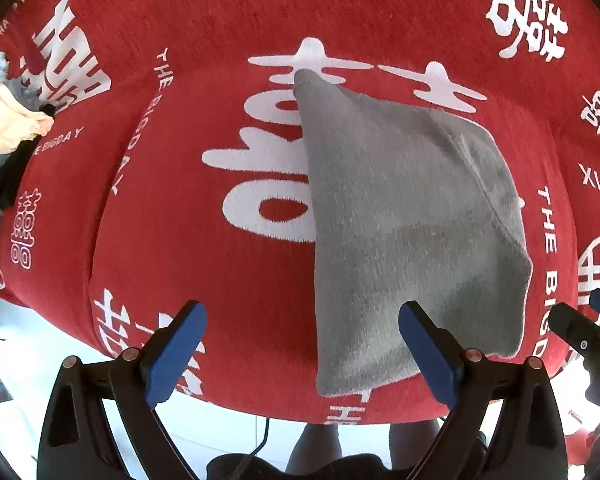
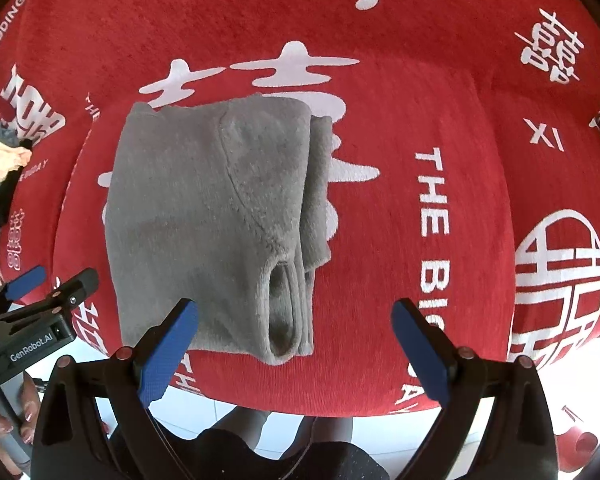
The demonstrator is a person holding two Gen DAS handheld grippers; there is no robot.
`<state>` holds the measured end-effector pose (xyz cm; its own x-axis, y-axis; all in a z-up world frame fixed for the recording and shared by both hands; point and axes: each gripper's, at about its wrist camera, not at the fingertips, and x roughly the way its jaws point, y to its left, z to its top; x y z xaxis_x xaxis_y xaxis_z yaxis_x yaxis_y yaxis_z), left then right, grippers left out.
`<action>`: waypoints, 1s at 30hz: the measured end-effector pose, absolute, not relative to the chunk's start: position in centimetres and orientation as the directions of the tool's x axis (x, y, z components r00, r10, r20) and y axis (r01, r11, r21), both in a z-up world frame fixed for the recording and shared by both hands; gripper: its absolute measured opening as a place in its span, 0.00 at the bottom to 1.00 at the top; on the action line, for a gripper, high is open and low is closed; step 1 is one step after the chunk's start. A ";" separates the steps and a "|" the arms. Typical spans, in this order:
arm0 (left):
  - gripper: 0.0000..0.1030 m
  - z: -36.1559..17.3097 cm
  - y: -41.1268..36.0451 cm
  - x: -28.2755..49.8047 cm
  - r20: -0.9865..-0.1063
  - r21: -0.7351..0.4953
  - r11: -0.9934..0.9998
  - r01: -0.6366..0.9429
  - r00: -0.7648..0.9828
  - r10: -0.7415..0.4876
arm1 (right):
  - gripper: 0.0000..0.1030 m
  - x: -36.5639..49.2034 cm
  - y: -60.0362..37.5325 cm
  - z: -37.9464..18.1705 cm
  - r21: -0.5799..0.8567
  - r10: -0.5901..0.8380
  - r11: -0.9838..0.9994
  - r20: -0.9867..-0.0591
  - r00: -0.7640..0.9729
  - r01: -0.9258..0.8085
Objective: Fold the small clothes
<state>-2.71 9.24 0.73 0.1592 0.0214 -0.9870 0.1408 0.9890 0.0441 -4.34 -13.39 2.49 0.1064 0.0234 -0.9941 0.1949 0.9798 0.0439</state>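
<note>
A folded grey garment (image 1: 412, 216) lies flat on the red cushion with white lettering (image 1: 180, 220). In the right wrist view the garment (image 2: 204, 216) shows layered edges and an opening at its near right corner. My left gripper (image 1: 302, 320) is open and empty, hovering over the garment's near left edge. My right gripper (image 2: 294, 320) is open and empty, just right of the garment's near corner. Each gripper shows in the other's view, the right one (image 1: 584, 328) at the right edge and the left one (image 2: 48, 292) at the left edge.
A pile of other clothes, peach, grey and black (image 1: 8, 132), lies at the cushion's far left; it also shows in the right wrist view (image 2: 0, 160). The cushion's front edge (image 2: 300, 404) drops to a white tiled floor. The person's legs (image 1: 320, 448) stand below it.
</note>
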 end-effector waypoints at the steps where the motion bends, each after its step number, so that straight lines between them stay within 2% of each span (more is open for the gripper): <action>1: 0.94 0.8 9.2 -2.8 -0.987 0.042 0.989 0.145 0.160 0.019 | 0.95 -4.5 -13.4 2.5 0.042 0.021 0.980 -0.994 0.107 0.197; 30: 0.94 1.4 11.8 -3.1 -0.984 -0.001 0.987 0.160 0.176 -0.030 | 0.95 -4.2 -10.2 3.8 -0.003 -0.033 0.981 -0.988 0.150 0.194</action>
<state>-3.15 11.77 1.42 0.1757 -0.0298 -0.9840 0.1603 0.9871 -0.0013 -4.15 -10.21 3.81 0.1502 -0.0331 -0.9881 0.1943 0.9809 -0.0033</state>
